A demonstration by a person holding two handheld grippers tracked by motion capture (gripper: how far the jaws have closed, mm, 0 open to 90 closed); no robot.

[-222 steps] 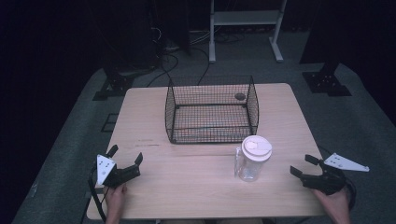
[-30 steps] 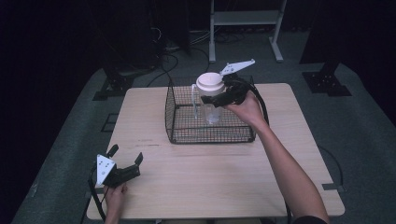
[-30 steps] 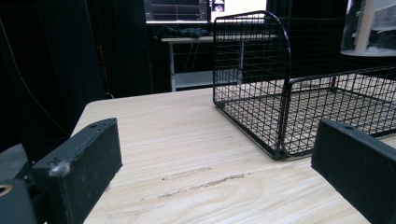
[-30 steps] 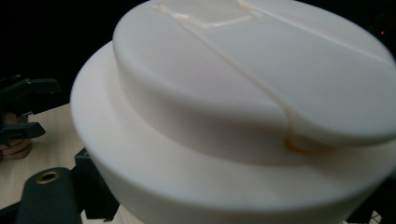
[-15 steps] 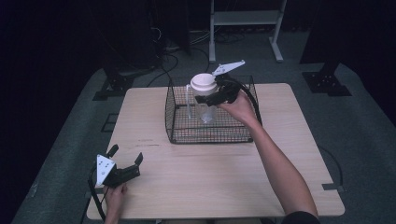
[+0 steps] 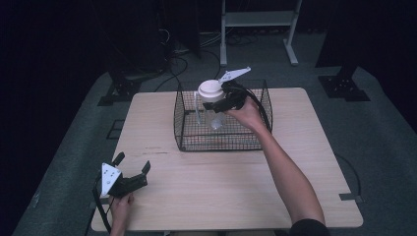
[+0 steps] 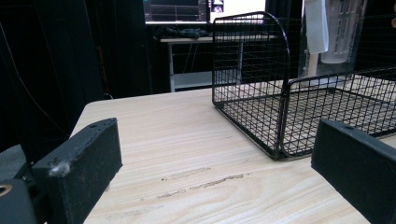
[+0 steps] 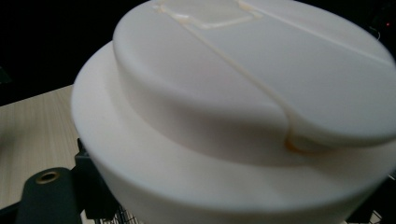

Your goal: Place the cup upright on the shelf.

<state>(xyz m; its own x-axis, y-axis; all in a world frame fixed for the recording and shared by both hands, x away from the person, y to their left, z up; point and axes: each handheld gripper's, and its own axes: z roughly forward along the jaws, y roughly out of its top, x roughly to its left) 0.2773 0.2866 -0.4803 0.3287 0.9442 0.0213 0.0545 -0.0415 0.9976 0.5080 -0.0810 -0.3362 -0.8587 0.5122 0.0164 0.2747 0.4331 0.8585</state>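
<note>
We find the right arm stretched forward across the table, its right gripper (image 6: 222, 102) closed tight on a load, grey plate uppermost. The left gripper (image 6: 132, 169) rests low at the near edge, jaws spread wide, nothing between them.

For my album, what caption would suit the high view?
Right gripper lowers a white-lidded clear jar into the wire basket; left gripper rests open.
</note>
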